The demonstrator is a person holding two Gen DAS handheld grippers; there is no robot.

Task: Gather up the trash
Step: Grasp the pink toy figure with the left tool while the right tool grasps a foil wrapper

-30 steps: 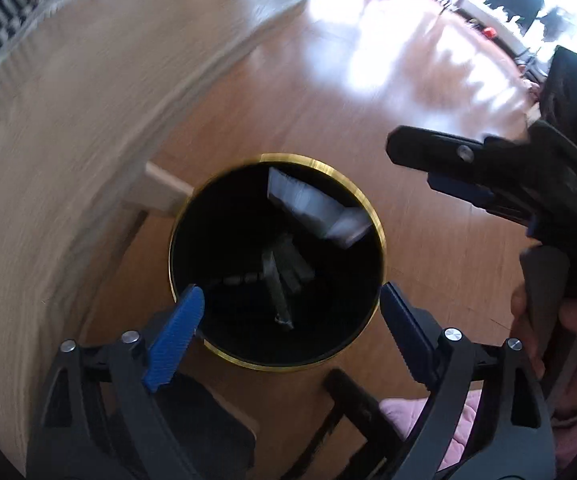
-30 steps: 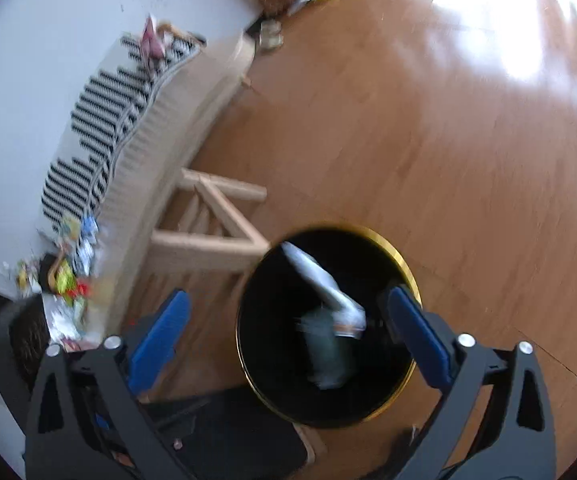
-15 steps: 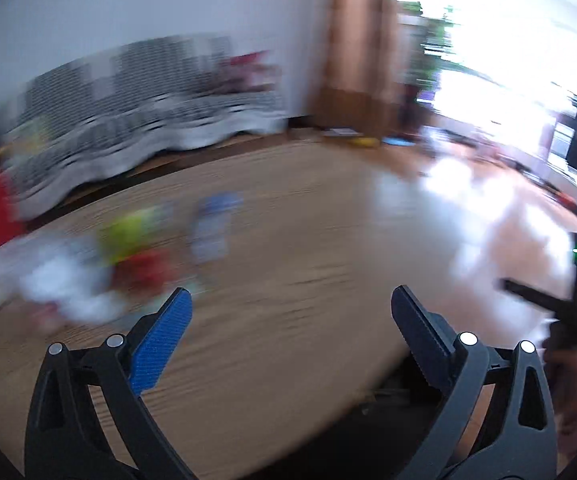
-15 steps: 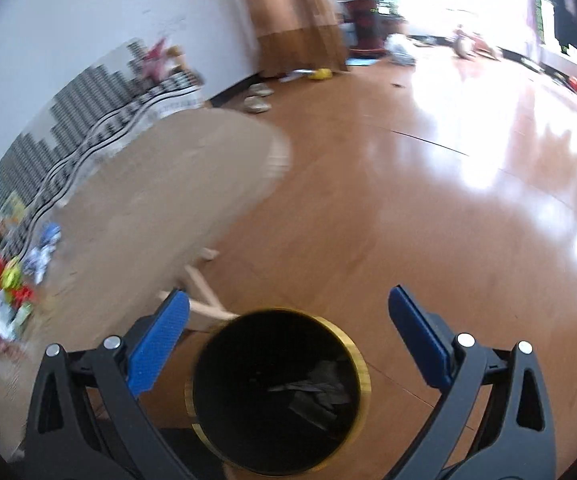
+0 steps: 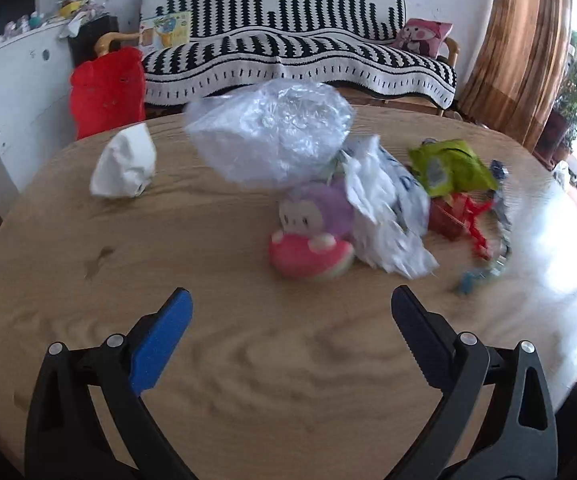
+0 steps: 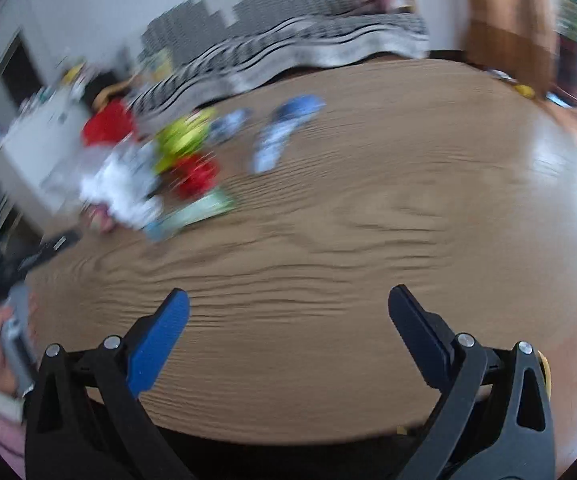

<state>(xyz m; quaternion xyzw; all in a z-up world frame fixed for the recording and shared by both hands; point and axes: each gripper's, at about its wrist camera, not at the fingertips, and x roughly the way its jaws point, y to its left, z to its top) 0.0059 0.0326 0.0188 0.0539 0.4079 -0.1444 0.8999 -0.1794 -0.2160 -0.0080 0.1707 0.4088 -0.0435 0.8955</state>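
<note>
With both your left gripper (image 5: 291, 308) and right gripper (image 6: 288, 308) spread and empty, pinch the light, crushable clear crinkled plastic bag (image 5: 272, 132) by a raised fold at mid-frame.

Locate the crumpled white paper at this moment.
In the left wrist view, the crumpled white paper lies alone on the wooden table, far left, left of the clear plastic bag and before the red bag.
</note>
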